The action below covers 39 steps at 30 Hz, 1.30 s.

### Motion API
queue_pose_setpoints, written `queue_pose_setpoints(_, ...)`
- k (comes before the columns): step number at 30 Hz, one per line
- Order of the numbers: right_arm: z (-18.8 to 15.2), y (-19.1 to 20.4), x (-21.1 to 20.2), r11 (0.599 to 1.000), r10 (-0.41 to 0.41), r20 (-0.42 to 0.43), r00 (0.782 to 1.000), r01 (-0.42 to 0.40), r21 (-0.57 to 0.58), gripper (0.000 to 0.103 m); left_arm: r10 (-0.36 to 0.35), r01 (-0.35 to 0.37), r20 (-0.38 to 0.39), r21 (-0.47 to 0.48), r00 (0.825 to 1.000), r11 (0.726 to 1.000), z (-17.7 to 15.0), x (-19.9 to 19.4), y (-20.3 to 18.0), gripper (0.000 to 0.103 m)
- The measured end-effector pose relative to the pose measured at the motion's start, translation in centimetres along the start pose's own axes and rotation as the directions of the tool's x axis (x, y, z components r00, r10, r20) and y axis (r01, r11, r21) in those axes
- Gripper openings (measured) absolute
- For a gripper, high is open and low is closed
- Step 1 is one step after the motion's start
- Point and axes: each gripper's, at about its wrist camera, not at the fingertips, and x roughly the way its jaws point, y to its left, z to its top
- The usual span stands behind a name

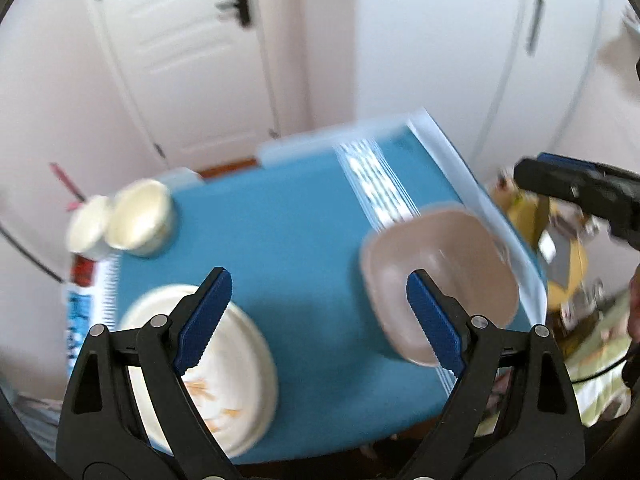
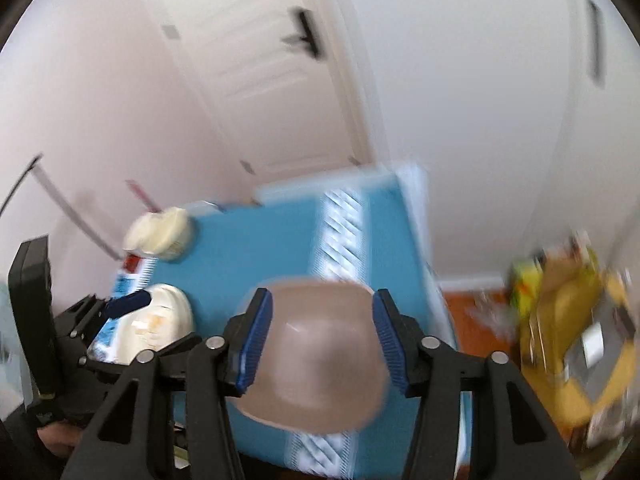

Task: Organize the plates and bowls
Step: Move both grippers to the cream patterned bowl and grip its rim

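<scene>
Left wrist view: looking down on blue tablecloth (image 1: 288, 240) with white woven stripe. Left gripper (image 1: 320, 316) hanging above it, jaws spread wide, nothing between the blue pads. Cream plate (image 1: 240, 360) lying flat at near left of cloth, orange crumbs or pattern on its face; too blurred to tell which. Pinkish-brown bowl (image 1: 436, 276) sitting upright at right, near table edge, mouth up, apparently empty. Two cream cups (image 1: 128, 224) standing side by side, touching, at far left corner.

Right wrist view: right gripper (image 2: 322, 334) hovering over the same bowl (image 2: 320, 360), jaws parted, pads not pressing on it; bowl resting on cloth below. Plate (image 2: 160, 324) partly hidden behind the other gripper's finger.

Handling, judged only:
- Bowl looking like matte plastic, rounded-square, so probably light, stiff, not fragile; likely sliding on cloth if nudged. Best hold: pinching one wall at the rim, one pad inside, one outside.
- Plate looking ceramic or melamine, possibly two stacked; heavier, glazed, slippery, chippable. Best hold: gripping the raised rim at the near edge, lifting level.
- Cups: pinching at lip, keeping upright.
</scene>
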Motion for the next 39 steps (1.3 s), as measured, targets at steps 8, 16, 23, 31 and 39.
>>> queue_pose_setpoints(8, 4.8, 8.8, 1.6, 0.973, 0.134, 0.061, 0.989, -0.120, -0.197, 0.101, 0.191, -0.162, 0.149, -0.186, 0.970, 0.969, 2.3, -5.7, 9.5, 0.103)
queue_pose_setpoints(16, 8.5, 15.9, 7.6, 0.972, 0.079, -0.048, 0.996, -0.088, -0.220, 0.101, 0.172, -0.155, 0.013, -0.372, 0.985, 0.915, 2.5, -3.4, 21.7, 0.103)
queue_pose_setpoints(23, 9.6, 19.9, 17.1, 0.985, 0.048, -0.220, 0.974, -0.082, -0.150, 0.101, 0.097, -0.123, -0.083, -0.419, 0.992, 0.900, 1.9, 2.0, 28.7, 0.103)
queue_pose_setpoints(31, 7.8, 19.0, 28.5, 0.998, 0.053, -0.388, 0.920, -0.036, 0.050, 0.081, -0.056, -0.059, -0.227, -0.467, 0.972, 0.882, 1.4, 12.7, 32.6, 0.070)
queue_pose_setpoints(39, 6.4, 19.7, 33.7, 0.998, 0.052, -0.456, 0.889, -0.034, 0.048, 0.048, -0.143, 0.004, -0.264, -0.466, 0.954, 0.885, 0.1, 17.8, 32.3, 0.049)
